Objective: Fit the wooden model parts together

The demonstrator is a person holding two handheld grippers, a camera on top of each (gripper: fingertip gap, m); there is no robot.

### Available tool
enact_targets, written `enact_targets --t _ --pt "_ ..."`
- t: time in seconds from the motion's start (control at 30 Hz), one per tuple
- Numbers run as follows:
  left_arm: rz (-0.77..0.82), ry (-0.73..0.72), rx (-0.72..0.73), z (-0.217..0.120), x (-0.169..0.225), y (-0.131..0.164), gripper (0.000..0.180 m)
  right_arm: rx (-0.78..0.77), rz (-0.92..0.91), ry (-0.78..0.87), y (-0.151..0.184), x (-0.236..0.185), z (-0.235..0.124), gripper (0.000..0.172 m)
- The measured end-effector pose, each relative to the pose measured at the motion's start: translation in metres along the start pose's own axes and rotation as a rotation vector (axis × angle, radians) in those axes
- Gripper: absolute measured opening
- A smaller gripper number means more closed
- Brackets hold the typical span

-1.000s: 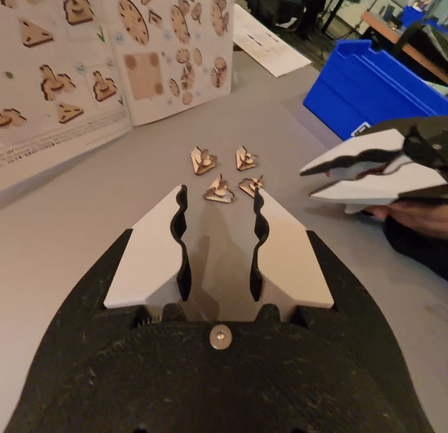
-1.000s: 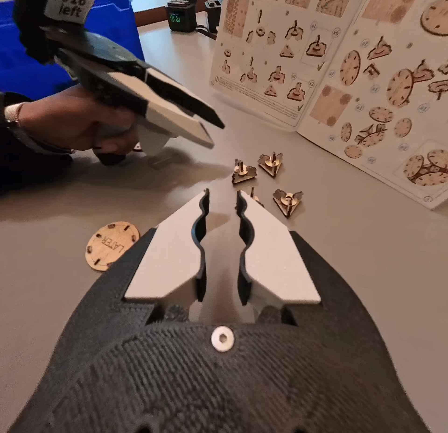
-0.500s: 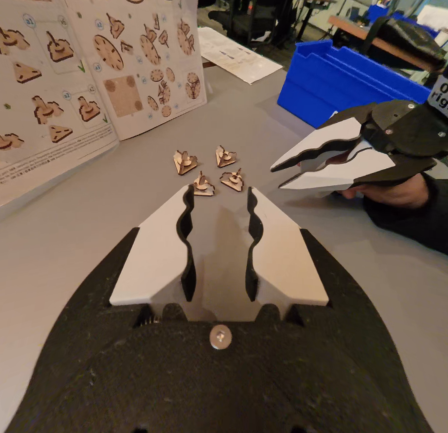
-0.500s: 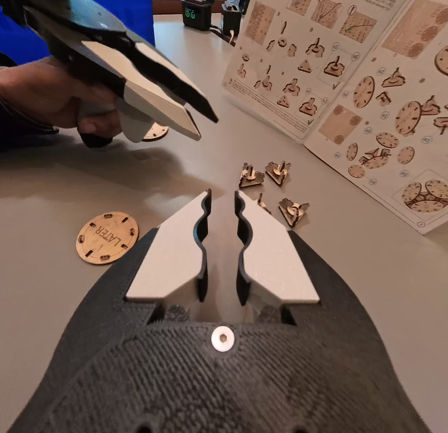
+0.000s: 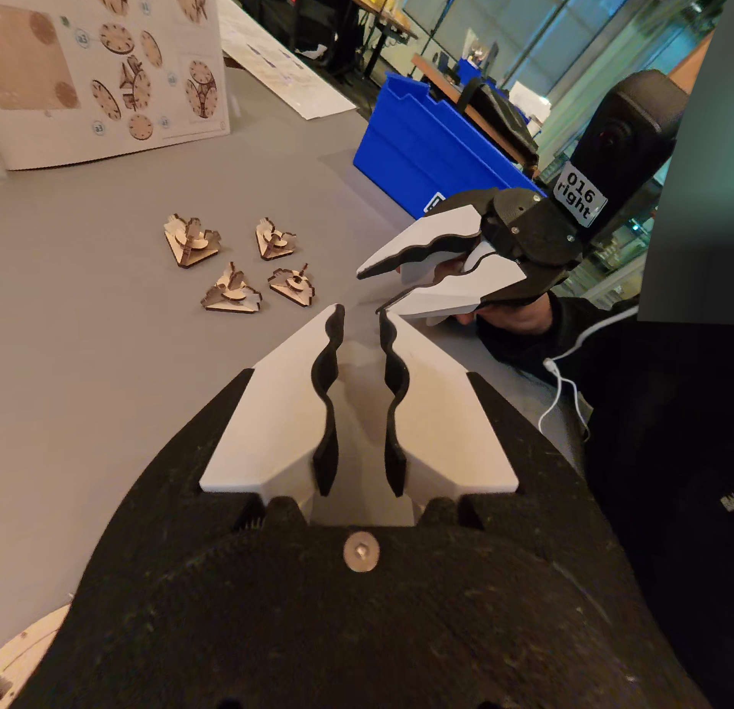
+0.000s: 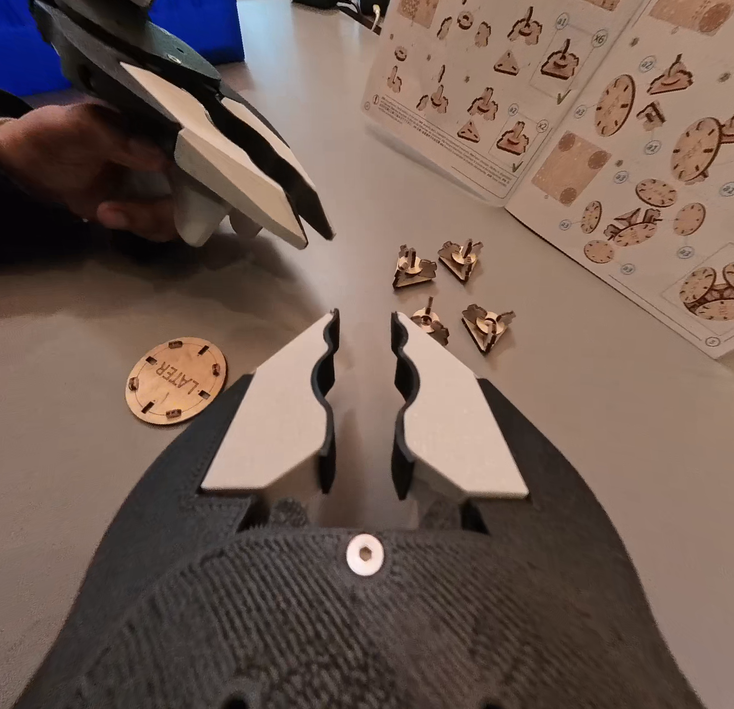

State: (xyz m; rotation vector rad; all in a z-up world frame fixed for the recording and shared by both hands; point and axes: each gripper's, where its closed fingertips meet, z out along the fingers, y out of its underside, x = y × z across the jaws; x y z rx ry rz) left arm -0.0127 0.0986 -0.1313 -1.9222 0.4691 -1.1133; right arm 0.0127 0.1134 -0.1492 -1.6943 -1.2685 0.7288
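A grey bench (image 6: 595,431) is being shown, with an open instruction booklet (image 6: 595,94) propped behind four small wooden triangular assemblies (image 6: 413,266). The left gripper (image 5: 360,310) is being held above the bench, jaws narrowly parted, nothing gripped. The right gripper (image 6: 364,319) is being held just beside the nearest assembly (image 6: 431,326), jaws parted, nothing between them. A round wooden disc (image 6: 176,381) is lying to its left.
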Motion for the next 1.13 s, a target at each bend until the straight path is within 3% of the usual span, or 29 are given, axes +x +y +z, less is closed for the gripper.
enact_targets --t 0.47,0.83,1.13 --pt "0.238 -0.127 -0.123 0.012 0.01 0.018 0.014 0.055 -0.018 -0.031 -0.01 -0.017 0.0 0.02" --pt "0.221 -0.114 -0.14 0.012 0.01 0.021 0.02 0.049 0.001 -0.047 -0.009 -0.017 -0.001 0.023" --pt "0.081 -0.028 -0.107 0.008 0.008 0.017 0.026 0.033 0.024 -0.085 -0.006 -0.018 0.0 0.023"
